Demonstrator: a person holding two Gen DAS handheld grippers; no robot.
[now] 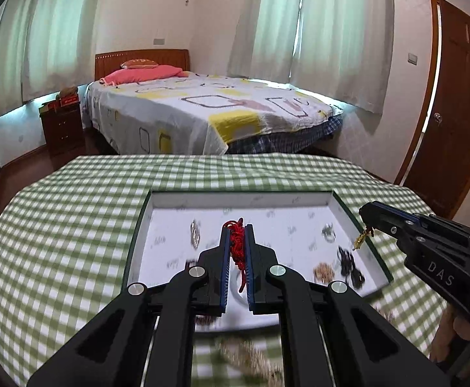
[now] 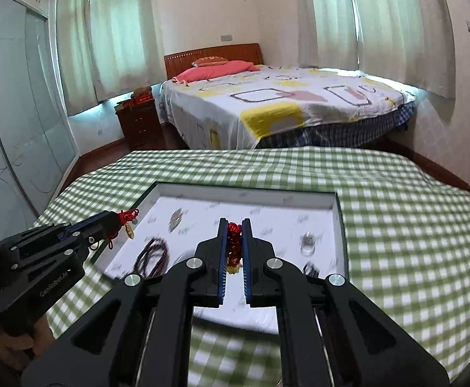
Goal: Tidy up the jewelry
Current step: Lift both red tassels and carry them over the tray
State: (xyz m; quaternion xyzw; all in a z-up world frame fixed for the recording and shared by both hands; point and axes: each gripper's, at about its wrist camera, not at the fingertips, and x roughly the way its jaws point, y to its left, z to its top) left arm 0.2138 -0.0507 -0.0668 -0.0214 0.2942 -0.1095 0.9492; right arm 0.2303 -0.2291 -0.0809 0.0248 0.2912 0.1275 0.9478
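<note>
My left gripper (image 1: 237, 228) is shut on a red knotted cord (image 1: 237, 248); in the right wrist view a gold coin (image 2: 129, 232) hangs from that cord at the left gripper (image 2: 120, 221). My right gripper (image 2: 234, 222) is shut on a red beaded charm (image 2: 234, 246) with a gold piece at its lower end. From the left wrist view the right gripper (image 1: 365, 221) shows a small gold charm (image 1: 360, 241) dangling at its tip. Both grippers are above a white tray (image 1: 235, 196) (image 2: 244, 193) on the green checked tablecloth.
The tray holds silver rings (image 1: 195, 233) (image 2: 307, 245), a brown bead bracelet (image 2: 152, 258), a gold bracelet (image 1: 323, 271) and a black bracelet (image 1: 349, 264). The green checked cloth (image 2: 412, 225) covers the table around the tray. A bed (image 1: 209, 109) stands beyond the table and a wooden door (image 1: 454, 103) at the right.
</note>
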